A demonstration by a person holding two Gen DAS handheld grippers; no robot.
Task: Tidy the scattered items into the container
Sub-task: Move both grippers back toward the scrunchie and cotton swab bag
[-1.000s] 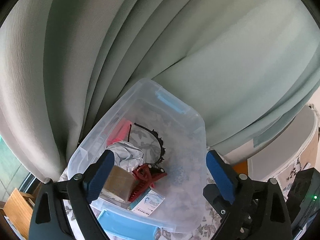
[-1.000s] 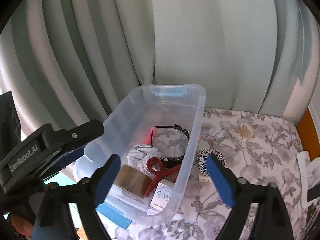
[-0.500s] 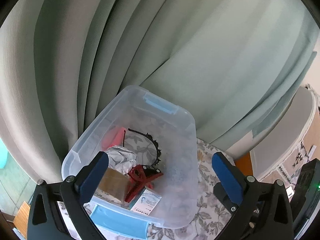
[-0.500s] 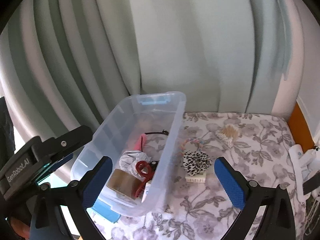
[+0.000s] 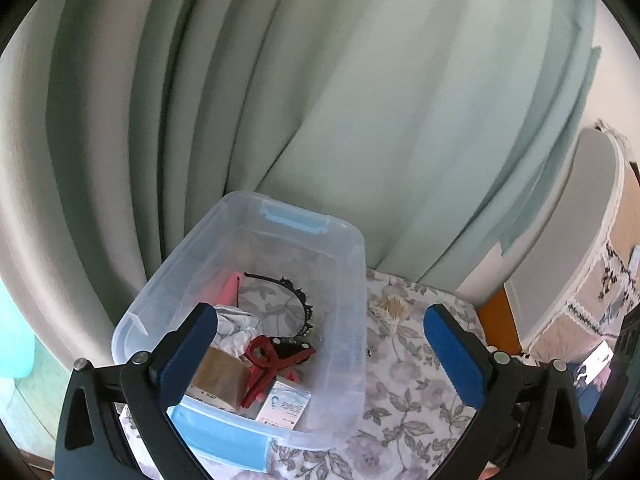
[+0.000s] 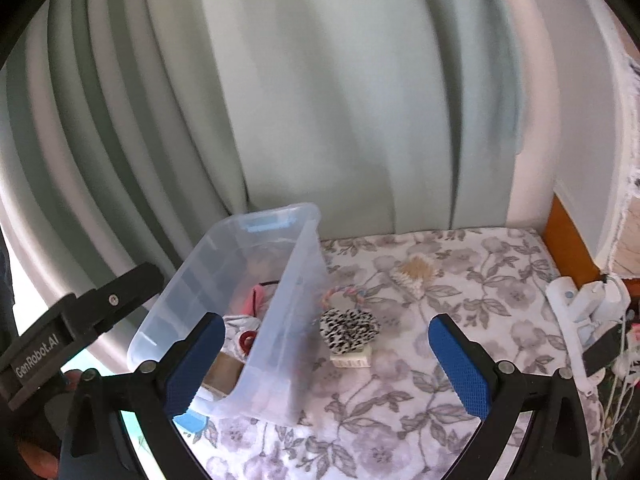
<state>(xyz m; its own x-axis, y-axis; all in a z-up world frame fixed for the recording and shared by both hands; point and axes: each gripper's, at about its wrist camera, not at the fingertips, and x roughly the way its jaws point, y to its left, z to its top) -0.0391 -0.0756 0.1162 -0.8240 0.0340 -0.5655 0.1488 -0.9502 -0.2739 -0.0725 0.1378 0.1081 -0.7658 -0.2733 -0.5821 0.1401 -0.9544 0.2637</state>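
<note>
A clear plastic bin [image 5: 352, 248] [image 6: 296, 264] with blue latches stands on the floral cloth. It holds a red claw clip [image 5: 266, 360], a black headband [image 5: 298, 300], a brown box [image 5: 218, 376], a white crumpled item and a small carton [image 5: 286, 400]. On the cloth beside the bin lie a leopard-print scrunchie [image 6: 348, 330] on a white clip [image 6: 352, 360], a pastel braided hair tie [image 6: 344, 294] and a bristly brush [image 6: 414, 274] [image 5: 390, 306]. My left gripper [image 5: 320, 354] is open and empty above the bin's near end. My right gripper [image 6: 326, 364] is open and empty, back from the scrunchie.
Pale green curtains hang behind the table. A white power strip with plugs and cables [image 6: 580, 304] lies at the right edge. An orange board [image 6: 568, 236] stands at the far right. The left gripper's body [image 6: 76, 332] shows left of the bin in the right wrist view.
Both grippers have pulled back and risen from the bin. The right view has swung right, so more of the cloth and the scrunchie now show between its fingers.
</note>
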